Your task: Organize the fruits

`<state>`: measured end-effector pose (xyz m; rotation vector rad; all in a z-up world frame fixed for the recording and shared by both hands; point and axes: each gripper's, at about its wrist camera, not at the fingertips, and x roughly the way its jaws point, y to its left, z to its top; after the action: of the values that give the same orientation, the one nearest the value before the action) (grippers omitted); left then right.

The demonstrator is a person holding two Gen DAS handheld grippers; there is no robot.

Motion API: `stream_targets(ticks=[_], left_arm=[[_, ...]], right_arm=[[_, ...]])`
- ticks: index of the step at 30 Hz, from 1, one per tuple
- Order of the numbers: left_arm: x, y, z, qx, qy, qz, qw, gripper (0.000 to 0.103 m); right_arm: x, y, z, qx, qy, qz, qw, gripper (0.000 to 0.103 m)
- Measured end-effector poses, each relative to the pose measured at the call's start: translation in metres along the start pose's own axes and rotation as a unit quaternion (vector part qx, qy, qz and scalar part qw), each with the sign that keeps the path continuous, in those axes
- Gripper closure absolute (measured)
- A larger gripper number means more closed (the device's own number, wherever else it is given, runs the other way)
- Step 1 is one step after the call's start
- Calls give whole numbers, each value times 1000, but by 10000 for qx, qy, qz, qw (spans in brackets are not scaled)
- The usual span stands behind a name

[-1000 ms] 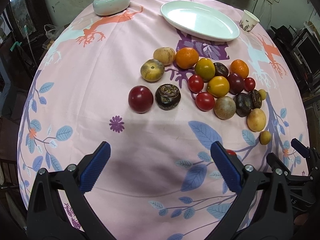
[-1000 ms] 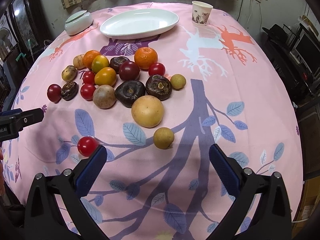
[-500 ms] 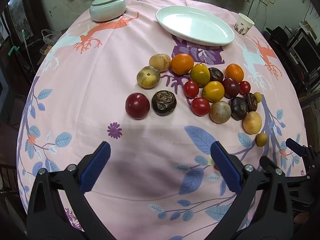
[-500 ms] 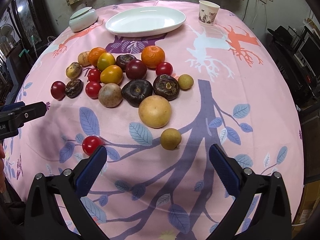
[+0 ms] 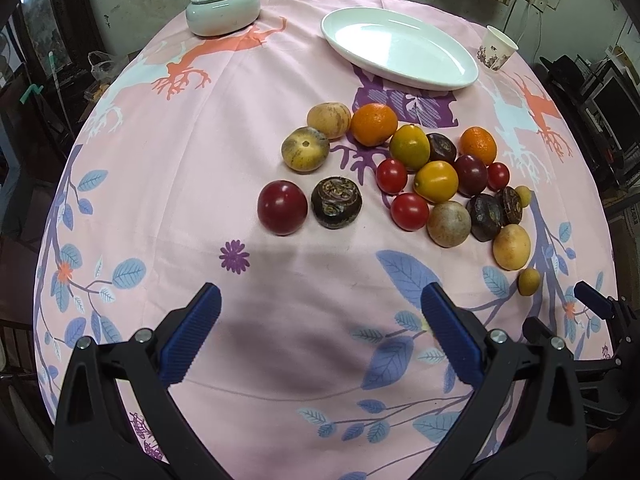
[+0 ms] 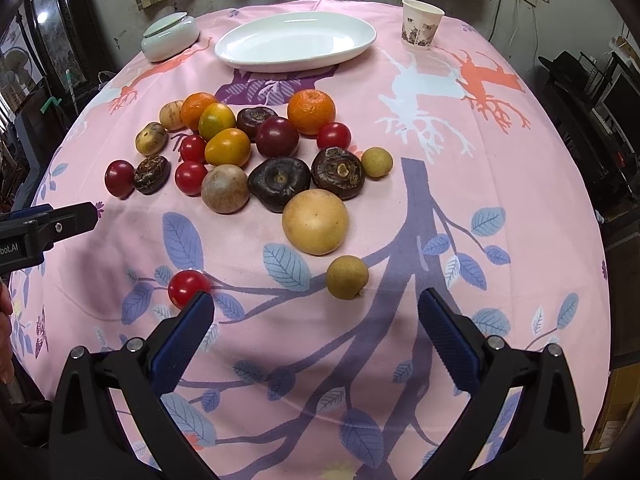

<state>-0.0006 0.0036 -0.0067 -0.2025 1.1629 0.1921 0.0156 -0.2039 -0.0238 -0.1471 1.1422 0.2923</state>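
Overhead, two wrist cameras look down on a round table under a pink tablecloth (image 6: pixel 500 184) printed with leaves and deer.

At far left in the right wrist view, the tip of the left gripper (image 6: pixel 60 226) pokes in beside the fruit; in its own view the left gripper (image 5: pixel 320 312) has its blue-padded fingers (image 5: pixel 192 334) spread wide, holding nothing, above bare cloth. Ahead of it lie a dark red plum (image 5: pixel 282 207) and a dark brown ridged fruit (image 5: pixel 337 201), just beside each other.

Further right sits the main cluster of fruits (image 6: pixel 256 152), many touching: oranges, yellow and red tomatoes, brown round fruits. A large pale yellow fruit (image 6: pixel 315 222) lies at the cluster's near edge. One red cherry tomato (image 6: pixel 186 287) lies apart, just beside the left fingertip of the right gripper (image 6: pixel 316 316), whose fingers are also spread and empty. A small tan fruit (image 6: pixel 347 277) lies near them.

At the far edge stand a lidded ceramic jar (image 6: pixel 170 38), an empty white oval plate (image 6: pixel 296 42) and a paper cup (image 6: pixel 422 24).
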Motion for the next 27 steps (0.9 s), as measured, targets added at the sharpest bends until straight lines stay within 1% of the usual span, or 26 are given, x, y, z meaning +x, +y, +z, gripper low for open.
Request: stream_targets(ticks=[9, 15, 27], left_arm=[[0, 1, 0, 16, -13, 9, 10000, 2], [-3, 0, 0, 110, -64, 14, 9999, 2], [-1, -1, -1, 86, -47, 49, 9999, 2]], right_arm=[[1, 0, -2, 14, 69, -11, 10000, 1], [1, 0, -3, 25, 89, 10, 10000, 1], [4, 0, -3, 22, 140, 71, 9999, 1]])
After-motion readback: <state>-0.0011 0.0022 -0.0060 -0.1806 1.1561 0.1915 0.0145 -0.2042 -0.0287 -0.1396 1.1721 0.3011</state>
